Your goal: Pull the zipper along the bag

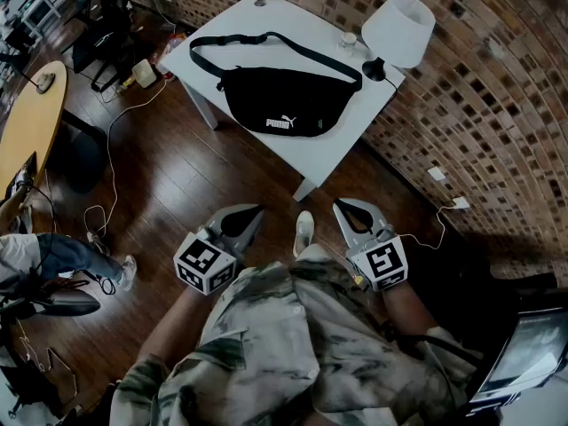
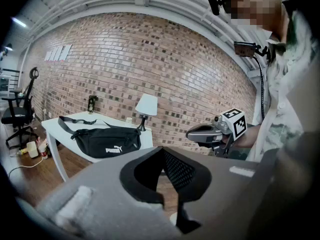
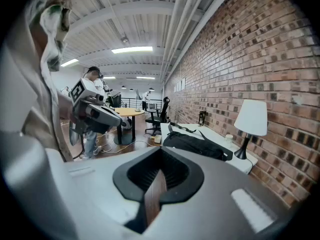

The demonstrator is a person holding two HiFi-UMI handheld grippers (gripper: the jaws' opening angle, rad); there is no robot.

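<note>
Well, far left in the head view we see a round wooden table (image 1: 31,122) and cables (image 1: 109,158) on the dark wood floor (image 1: 195,185). Next, the left gripper (image 1: 253,213) hangs low in front of us, over the floor; its own view shows the jaws w/ tips together and nothing btwn them. Ahead of it stands the white table (image 1: 328,153), and the black Puma waist bag (image 1: 271,100) lies flat on top, logo toward us, strap (image 1: 229,38) looped behind it on the tabletop. Both grippers are well apart from the bag, short of the table's nr edge. Zipper pull: too small for us to tell. Our shoe (image 1: 303,231) shows btwn the two grippers. The right gripper (image 1: 344,207) is closed too, empty, tips pointing toward the table. Further right, a white lamp (image 1: 398,29) stands at the table's far-right corner w/ a small jar (image 1: 348,41) just beside it, then the brick wall (image 1: 497,105).
</note>
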